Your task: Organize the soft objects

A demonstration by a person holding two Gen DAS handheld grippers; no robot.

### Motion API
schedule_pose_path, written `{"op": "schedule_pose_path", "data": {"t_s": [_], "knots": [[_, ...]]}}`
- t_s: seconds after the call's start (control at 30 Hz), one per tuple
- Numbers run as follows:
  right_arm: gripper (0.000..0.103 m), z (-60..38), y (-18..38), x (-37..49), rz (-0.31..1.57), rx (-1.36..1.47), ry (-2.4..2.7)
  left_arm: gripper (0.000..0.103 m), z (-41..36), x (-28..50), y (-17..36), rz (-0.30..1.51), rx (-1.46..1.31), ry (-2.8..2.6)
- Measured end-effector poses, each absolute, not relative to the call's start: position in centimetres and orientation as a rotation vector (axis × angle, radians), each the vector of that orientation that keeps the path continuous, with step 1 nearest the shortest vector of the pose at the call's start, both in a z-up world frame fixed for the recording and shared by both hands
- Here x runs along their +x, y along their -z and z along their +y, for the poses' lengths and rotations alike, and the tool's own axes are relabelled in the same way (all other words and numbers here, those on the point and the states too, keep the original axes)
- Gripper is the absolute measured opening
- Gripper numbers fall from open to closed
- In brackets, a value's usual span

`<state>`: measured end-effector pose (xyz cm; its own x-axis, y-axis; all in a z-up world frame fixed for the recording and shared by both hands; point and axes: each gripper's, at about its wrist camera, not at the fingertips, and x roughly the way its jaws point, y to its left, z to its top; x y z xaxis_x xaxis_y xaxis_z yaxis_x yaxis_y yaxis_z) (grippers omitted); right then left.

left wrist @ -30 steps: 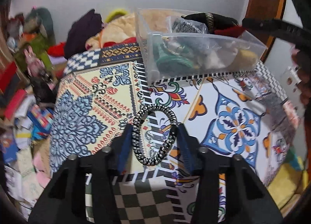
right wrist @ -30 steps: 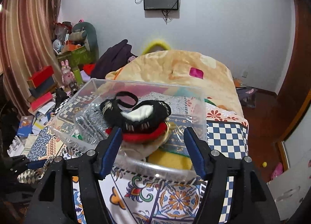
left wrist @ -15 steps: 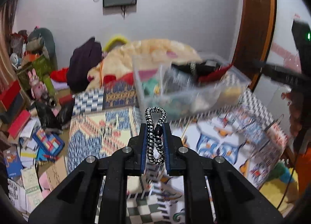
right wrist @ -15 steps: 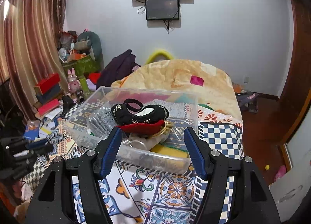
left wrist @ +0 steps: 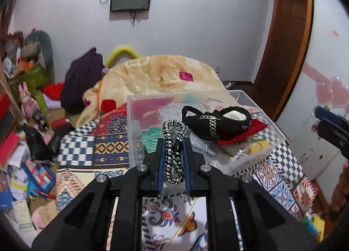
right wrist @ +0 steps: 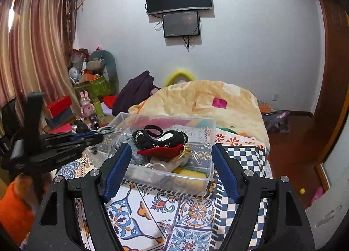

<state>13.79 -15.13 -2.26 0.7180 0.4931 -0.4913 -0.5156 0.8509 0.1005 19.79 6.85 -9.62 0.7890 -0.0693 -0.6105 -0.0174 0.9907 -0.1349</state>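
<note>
My left gripper (left wrist: 173, 152) is shut on a black-and-white braided hair tie (left wrist: 173, 150) and holds it up in the air at the near left edge of a clear plastic bin (left wrist: 134, 124). The bin holds a black pouch (left wrist: 216, 123), a red cloth (left wrist: 242, 132) and other soft items. In the right wrist view the bin (right wrist: 209, 139) stands on the patterned cloth just ahead of my right gripper (right wrist: 171, 170), which is open and empty. The left gripper (right wrist: 65, 139) with the hair tie (right wrist: 105, 130) shows at the left there.
The bin stands on a patterned tablecloth (right wrist: 192, 209). Behind it lies a bed with a beige blanket (right wrist: 207, 100). Boxes, toys and papers clutter the floor at the left (left wrist: 26, 159). A wooden door (left wrist: 283, 43) is at the right.
My left gripper shut on the hair tie, lifted it off the cloth and carried it up to the bin's edge. My right gripper drew back a little from the bin.
</note>
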Motion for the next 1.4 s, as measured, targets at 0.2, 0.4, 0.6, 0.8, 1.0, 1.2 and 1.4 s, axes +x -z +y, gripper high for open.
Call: {"op": "schedule_pose_path", "data": {"t_s": [0.2, 0.4, 0.6, 0.8, 1.0, 1.2, 1.4], "knots": [[0.074, -15.3, 2.1, 13.4, 0.52, -0.03, -0.564, 0.029, 7.1, 21.0, 10.7, 0.708, -0.155, 0.034], [0.074, -15.5, 1.4, 12.8, 0.499, -0.028, -0.571, 0.044, 6.3, 18.7, 8.6, 0.638, -0.121, 0.049], [0.075, -16.1, -0.1, 11.4, 0.448, -0.019, -0.574, 0.057, 5.0, 16.7, 5.3, 0.545, -0.051, 0.028], [0.076, -16.5, -1.8, 9.7, 0.392, -0.027, -0.574, 0.062, 4.2, 13.4, 1.3, 0.45, -0.079, 0.098], [0.084, -17.3, -4.0, 7.8, 0.311, -0.004, -0.575, 0.074, 2.6, 8.8, -2.9, 0.308, -0.056, 0.1], [0.099, -17.6, -5.4, 6.1, 0.252, 0.016, -0.574, 0.089, 1.9, 5.5, -5.3, 0.228, -0.064, 0.092], [0.103, -17.7, -6.3, 4.8, 0.204, 0.017, -0.573, 0.1, 1.3, 3.3, -5.7, 0.184, -0.072, 0.073]]}}
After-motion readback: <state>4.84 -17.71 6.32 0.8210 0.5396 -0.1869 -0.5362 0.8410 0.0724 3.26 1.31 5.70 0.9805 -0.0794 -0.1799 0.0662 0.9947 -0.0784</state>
